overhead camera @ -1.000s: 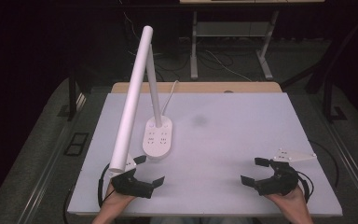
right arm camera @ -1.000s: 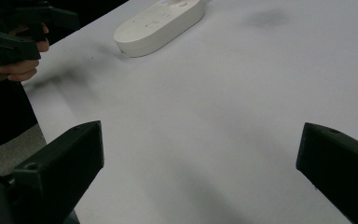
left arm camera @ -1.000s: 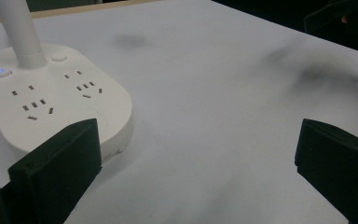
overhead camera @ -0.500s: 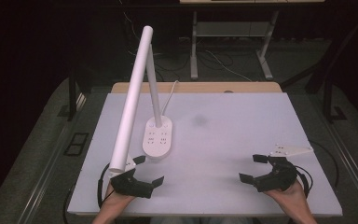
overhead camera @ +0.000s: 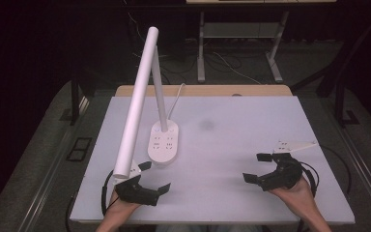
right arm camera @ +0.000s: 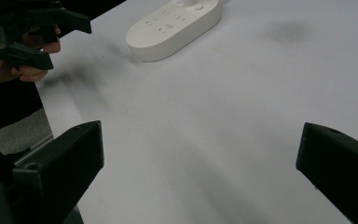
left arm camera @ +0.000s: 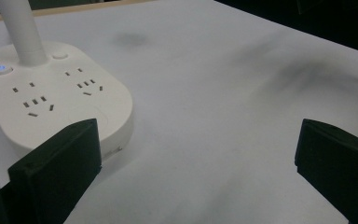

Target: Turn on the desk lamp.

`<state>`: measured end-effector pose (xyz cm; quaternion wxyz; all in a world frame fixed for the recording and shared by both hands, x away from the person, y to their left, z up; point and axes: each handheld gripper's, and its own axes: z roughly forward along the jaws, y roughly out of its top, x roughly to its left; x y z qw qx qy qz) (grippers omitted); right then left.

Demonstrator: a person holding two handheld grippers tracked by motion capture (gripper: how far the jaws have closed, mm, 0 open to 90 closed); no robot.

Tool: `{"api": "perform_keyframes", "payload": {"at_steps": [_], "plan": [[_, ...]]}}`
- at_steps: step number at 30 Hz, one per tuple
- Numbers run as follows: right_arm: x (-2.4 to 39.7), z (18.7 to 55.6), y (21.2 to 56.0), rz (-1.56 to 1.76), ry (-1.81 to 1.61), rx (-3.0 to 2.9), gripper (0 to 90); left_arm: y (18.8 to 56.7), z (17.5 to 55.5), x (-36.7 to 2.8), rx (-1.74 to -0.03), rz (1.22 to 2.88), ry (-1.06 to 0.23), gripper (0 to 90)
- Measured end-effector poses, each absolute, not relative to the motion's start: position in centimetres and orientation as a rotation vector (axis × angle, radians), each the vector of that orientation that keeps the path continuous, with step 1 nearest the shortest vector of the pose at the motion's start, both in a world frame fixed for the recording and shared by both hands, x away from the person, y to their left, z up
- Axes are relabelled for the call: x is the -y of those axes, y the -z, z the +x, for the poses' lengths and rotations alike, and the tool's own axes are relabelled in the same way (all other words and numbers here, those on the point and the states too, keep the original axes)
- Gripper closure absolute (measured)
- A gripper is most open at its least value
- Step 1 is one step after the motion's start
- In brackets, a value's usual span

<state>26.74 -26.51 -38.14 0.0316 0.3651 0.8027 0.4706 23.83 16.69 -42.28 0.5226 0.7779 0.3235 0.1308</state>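
Just beside the lamp base (overhead camera: 164,143), my left gripper (overhead camera: 149,180) hovers, jaws apart; right gripper (overhead camera: 260,167), well right, likewise empty. I judge the lamp rigid, top-heavy: grip the upright post (overhead camera: 160,99) low.

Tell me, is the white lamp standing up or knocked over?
Standing up. The lamp's base sits flat on the table, its post rising straight.

White table top (overhead camera: 251,145) lit bright, faint dark smudge (overhead camera: 206,124) near its middle; wooden edge strip (overhead camera: 207,90) along far side; grey carpet floor (overhead camera: 43,145) around table; room beyond dark; metal-legged desk frame (overhead camera: 241,38) at back; loose cables (overhead camera: 232,65) on floor beneath it; black floor plate (overhead camera: 78,149) at left.
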Motion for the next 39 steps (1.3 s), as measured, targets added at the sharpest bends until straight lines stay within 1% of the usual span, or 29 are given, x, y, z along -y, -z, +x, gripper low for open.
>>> {"api": "perform_keyframes", "payload": {"at_steps": [10, 26, 39], "plan": [[25.8, 28.0, 37.4, 1.117, -1.448, -2.489, 0.1, 42.3, 24.0, -16.6, -0.774, 1.863, -0.317, 0.0], [22.9, 30.4, 35.5, 1.037, -1.42, -2.523, 0.1, 42.4, 24.1, -16.5, -0.766, 1.877, -0.316, 0.0], [21.5, 32.0, 35.2, 1.035, -1.401, -2.537, 0.1, 42.4, 24.1, -16.6, -0.77, 1.87, -0.313, 0.0]]}}
